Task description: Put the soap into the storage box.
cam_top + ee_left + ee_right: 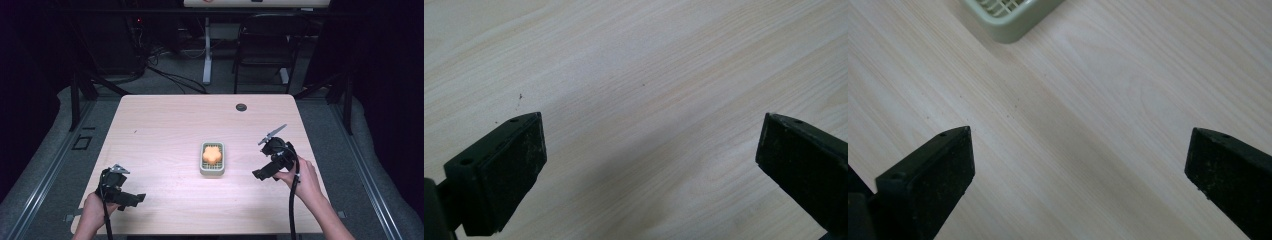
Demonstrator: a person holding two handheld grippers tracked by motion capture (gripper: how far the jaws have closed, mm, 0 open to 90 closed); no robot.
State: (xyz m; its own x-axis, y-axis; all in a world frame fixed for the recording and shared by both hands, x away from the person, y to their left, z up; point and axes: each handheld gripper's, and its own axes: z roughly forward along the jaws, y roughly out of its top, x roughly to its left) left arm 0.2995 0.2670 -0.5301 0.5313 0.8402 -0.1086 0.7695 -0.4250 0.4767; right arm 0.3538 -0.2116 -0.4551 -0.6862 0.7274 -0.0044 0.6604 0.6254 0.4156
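A pale green soap dish [212, 170] with a slatted grid sits near the middle of the light wood table [165, 130], and an orange flower-shaped soap [212, 154] lies in it. My right gripper [260, 174] is a short way to the dish's right, held low and open; one corner of the dish [1013, 25] appears at the top of the right gripper view. My left gripper [135, 198] is near the table's front left, open, with bare wood between its jaws [649, 165].
A round dark cable grommet [241, 107] is set into the table near its far edge. Beyond the table stand a black chair [265, 45] and a white desk leg [207, 55] with cables on the floor. Dark frame posts flank both sides.
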